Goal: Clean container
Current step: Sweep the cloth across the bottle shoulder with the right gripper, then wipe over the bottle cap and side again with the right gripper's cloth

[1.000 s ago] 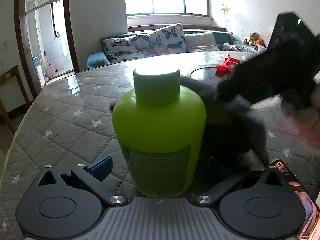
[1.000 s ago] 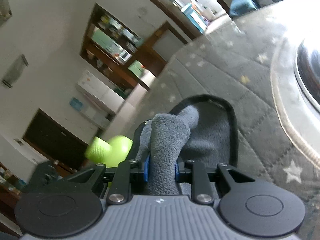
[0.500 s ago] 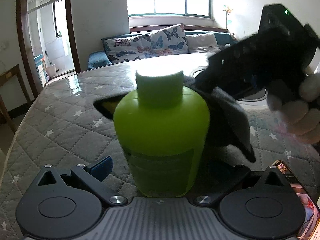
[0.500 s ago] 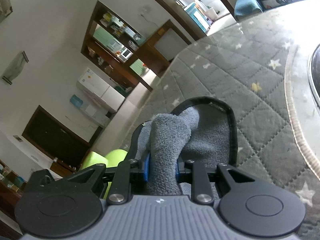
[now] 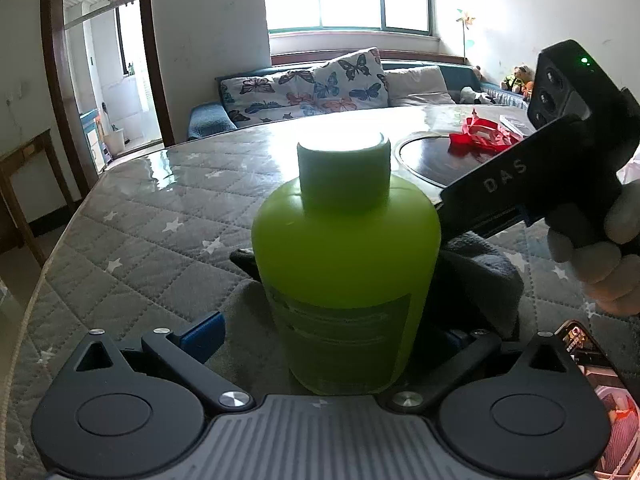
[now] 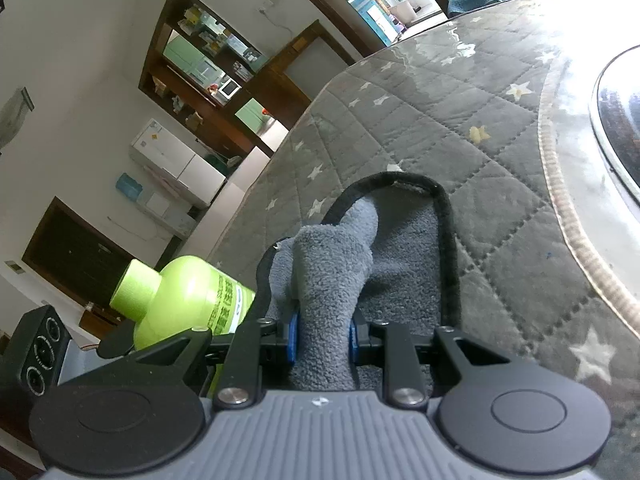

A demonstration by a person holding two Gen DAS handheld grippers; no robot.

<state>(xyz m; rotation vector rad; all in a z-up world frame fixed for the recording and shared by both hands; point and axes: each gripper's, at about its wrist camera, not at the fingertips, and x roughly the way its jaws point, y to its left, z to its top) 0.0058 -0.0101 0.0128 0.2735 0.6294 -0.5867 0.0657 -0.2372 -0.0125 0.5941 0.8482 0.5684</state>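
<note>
A lime-green bottle [image 5: 344,272] with a matching cap stands upright on the grey quilted table cover [image 5: 160,208]. It sits between the fingers of my left gripper [image 5: 332,332], which is open. The left blue pad [image 5: 202,334] is clear of the bottle. My right gripper [image 6: 322,336] is shut on a grey fleece cloth [image 6: 332,280]. Its black body [image 5: 540,168], held by a hand [image 5: 600,264], reaches behind the bottle's right shoulder, where the fingertips are hidden. The cloth [image 5: 480,276] lies bunched behind the bottle. The bottle [image 6: 192,296] is just left of the cloth.
A round dark glass turntable [image 5: 424,156] with a red item [image 5: 480,136] sits in the middle of the table. A phone [image 5: 588,348] lies at the lower right. Beyond the table's far edge stands a sofa with butterfly cushions [image 5: 320,84].
My right gripper has come down and to the left with the cloth, from beside the bottle to behind its shoulder. The bottle now looks nearer in the right wrist view. The left gripper has barely shifted.
</note>
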